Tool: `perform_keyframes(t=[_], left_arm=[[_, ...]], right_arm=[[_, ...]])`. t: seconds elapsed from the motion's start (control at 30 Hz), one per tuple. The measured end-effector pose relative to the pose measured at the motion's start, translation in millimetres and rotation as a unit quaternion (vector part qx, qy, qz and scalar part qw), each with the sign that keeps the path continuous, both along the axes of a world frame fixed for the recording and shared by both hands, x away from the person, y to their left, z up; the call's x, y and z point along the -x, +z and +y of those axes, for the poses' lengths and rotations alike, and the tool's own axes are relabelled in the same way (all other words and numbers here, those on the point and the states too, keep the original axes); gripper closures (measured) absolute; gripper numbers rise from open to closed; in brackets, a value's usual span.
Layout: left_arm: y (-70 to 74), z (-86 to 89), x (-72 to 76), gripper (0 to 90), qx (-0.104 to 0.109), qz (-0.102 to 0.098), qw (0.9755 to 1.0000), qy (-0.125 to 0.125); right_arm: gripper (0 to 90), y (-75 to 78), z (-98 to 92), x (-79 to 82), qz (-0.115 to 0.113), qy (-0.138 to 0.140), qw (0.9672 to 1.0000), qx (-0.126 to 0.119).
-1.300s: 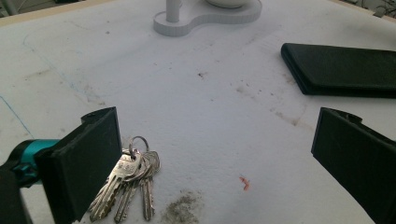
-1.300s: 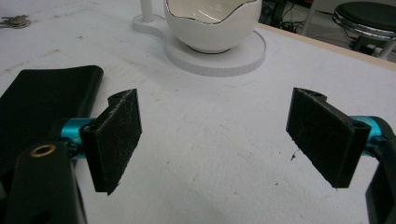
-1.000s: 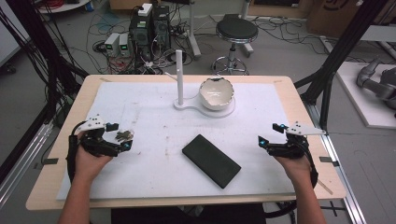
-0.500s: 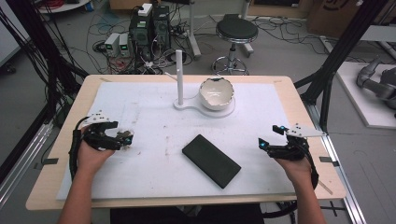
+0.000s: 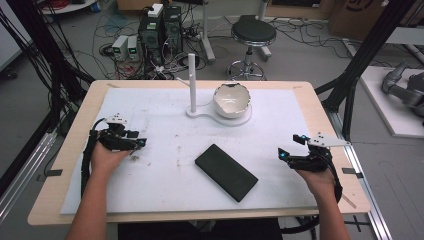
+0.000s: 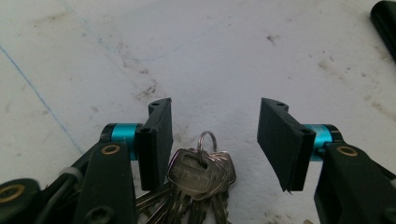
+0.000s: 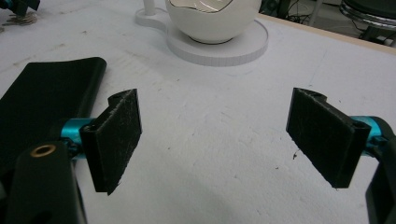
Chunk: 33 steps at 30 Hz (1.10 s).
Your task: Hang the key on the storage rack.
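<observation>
A bunch of metal keys (image 6: 201,175) on a ring lies flat on the white mat. My left gripper (image 6: 215,123) is open, with one jaw on either side of the keys and neither pad touching them. In the high view the left gripper (image 5: 131,142) sits low at the mat's left side. My right gripper (image 5: 289,154) rests near the right edge, open (image 7: 219,133) with bare mat between its pads. A flat black case (image 5: 226,171) lies between the two hands.
A white bowl (image 5: 231,99) sits on a white stand (image 5: 200,112) with an upright post (image 5: 192,80) at the back centre. The white mat (image 5: 165,125) covers the wooden table (image 5: 325,125). From the right gripper view, the black case (image 7: 42,98) lies just left of its jaws.
My left gripper has slid a little to the right, so the keys now lie between its open jaws. The right gripper has barely moved.
</observation>
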<state>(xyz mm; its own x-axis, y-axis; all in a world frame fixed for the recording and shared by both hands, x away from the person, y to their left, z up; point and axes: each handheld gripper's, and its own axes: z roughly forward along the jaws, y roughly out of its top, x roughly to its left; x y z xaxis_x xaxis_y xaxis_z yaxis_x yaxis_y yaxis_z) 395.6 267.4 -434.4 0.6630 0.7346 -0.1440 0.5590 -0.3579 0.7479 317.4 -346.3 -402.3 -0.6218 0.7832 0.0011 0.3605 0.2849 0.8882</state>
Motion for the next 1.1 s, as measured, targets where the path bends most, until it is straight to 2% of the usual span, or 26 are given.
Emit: perform_keyframes(t=[0.03,0.07,0.2,0.33,0.37,0.5,0.6,0.63,0.67,0.8,0.87,0.93,0.97,1.0,1.03,1.07,1.1], left_arm=[[0.0,0.3,0.2,47.1,0.0,0.0,1.0,-0.002],[0.3,0.9,0.2,53.3,0.003,-0.002,1.0,-0.005],[0.8,-0.1,0.3,58.5,0.017,-0.007,0.9998,-0.005],[-2.2,-0.5,-1.3,61.1,0.006,0.002,1.0,0.001],[-2.4,-0.1,-1.4,63.4,-0.006,0.001,1.0,0.003],[-1.8,1.3,-1.5,67.3,-0.006,0.0,1.0,0.006],[-1.6,1.3,-0.9,74.2,-0.003,0.004,1.0,0.005],[-1.4,1.0,-0.7,74.2,-0.009,0.005,0.9999,0.005],[-1.5,0.9,-0.5,79.3,-0.009,0.009,0.9999,0.001],[-0.5,1.3,0.2,87.3,-0.008,0.011,0.9999,0.003],[3.2,-0.1,3.1,87.7,-0.013,0.001,0.9999,0.0],[5.3,-0.6,4.9,87.9,-0.009,-0.004,1.0,0.0],[12.1,-0.5,9.2,88.0,0.004,-0.022,0.9997,-0.004],[12.1,-0.5,9.2,88.0,0.004,-0.022,0.9997,-0.004],[16.7,-0.1,11.5,88.0,0.01,-0.029,0.9995,-0.004],[27.6,-0.3,15.5,88.0,0.022,-0.041,0.9989,-0.007],[27.6,-0.3,15.5,88.0,0.022,-0.041,0.9989,-0.007]], right_arm=[[18.5,0.0,0.3,-0.1,0.0,-0.001,1.0,-0.001],[18.5,-0.1,0.1,0.0,0.0,0.0,1.0,0.001],[18.5,0.2,-1.5,0.4,-0.001,-0.002,1.0,-0.001],[18.5,0.1,-1.7,0.8,-0.001,-0.004,1.0,-0.002],[18.5,0.1,-1.7,0.9,-0.002,-0.004,1.0,-0.002],[18.5,-0.2,-1.4,1.2,-0.002,-0.005,1.0,0.0],[18.5,-0.7,-1.4,0.8,-0.001,-0.006,1.0,0.0],[18.5,-0.7,-1.4,0.8,-0.001,-0.006,1.0,0.0],[18.5,-0.8,-1.6,0.8,-0.001,-0.006,1.0,0.001],[18.5,-0.8,-1.5,1.2,0.0,-0.007,1.0,0.0],[18.5,-1.4,-1.7,1.2,0.0,-0.007,1.0,0.0],[18.5,-1.8,-2.0,1.0,0.001,-0.006,1.0,0.0],[18.5,-1.9,-1.9,1.2,0.003,-0.006,1.0,0.0],[18.5,-2.0,-2.1,0.9,0.001,-0.006,1.0,0.001],[18.5,-2.0,-2.1,0.9,0.001,-0.006,1.0,0.001],[18.5,-2.2,-1.8,0.8,0.002,-0.006,1.0,0.001],[18.5,-2.2,-1.4,0.8,0.002,-0.006,1.0,0.001]])
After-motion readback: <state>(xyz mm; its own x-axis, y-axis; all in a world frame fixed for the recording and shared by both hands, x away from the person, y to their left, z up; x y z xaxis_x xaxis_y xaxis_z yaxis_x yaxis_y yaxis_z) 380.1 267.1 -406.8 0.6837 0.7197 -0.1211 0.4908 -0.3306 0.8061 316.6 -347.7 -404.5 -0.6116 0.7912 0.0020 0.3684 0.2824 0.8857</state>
